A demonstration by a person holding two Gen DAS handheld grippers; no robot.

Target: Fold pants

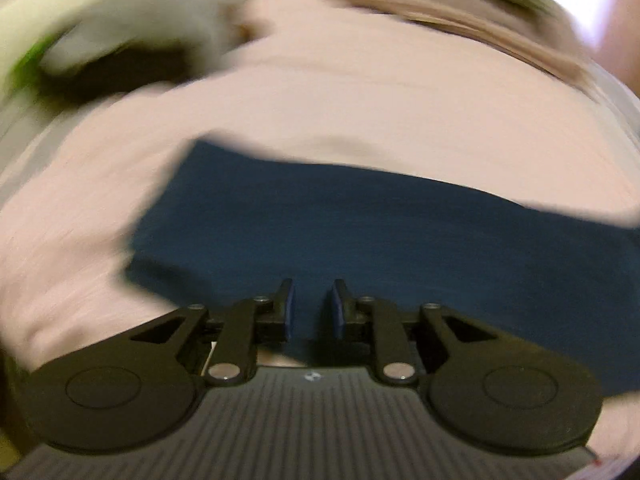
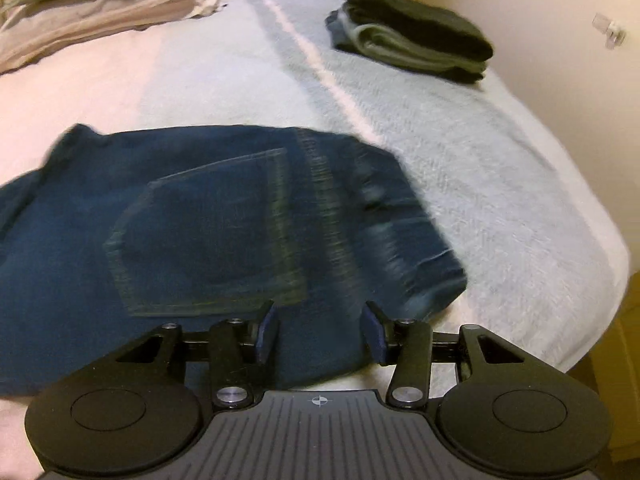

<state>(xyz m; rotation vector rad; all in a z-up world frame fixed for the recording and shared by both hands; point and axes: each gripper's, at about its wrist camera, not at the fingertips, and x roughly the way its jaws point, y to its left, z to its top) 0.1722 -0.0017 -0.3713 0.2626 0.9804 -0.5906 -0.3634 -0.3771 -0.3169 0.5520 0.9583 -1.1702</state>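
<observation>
- One pair of dark blue jeans (image 2: 224, 232) lies flat on the bed, folded, with one back pocket (image 2: 208, 232) facing up and the waistband end toward the right in the right wrist view.
- In the blurred left wrist view the jeans (image 1: 360, 240) show as a single dark blue slab on the pink sheet (image 1: 360, 100).
- The left gripper (image 1: 313, 312) hangs over the denim, its two jaws only narrowly apart with nothing between the pads.
- The right gripper (image 2: 319, 334) hovers above the near edge of the jeans, its two jaws spread fairly wide and empty.
- The bed carries one pale blue blanket (image 2: 460, 152) with a light stripe.
- One stack of folded dark clothes (image 2: 416, 40) rests on the blanket, well apart from the jeans.
- Two pillows (image 2: 88, 4), roughly, sit at the far left corner.
</observation>
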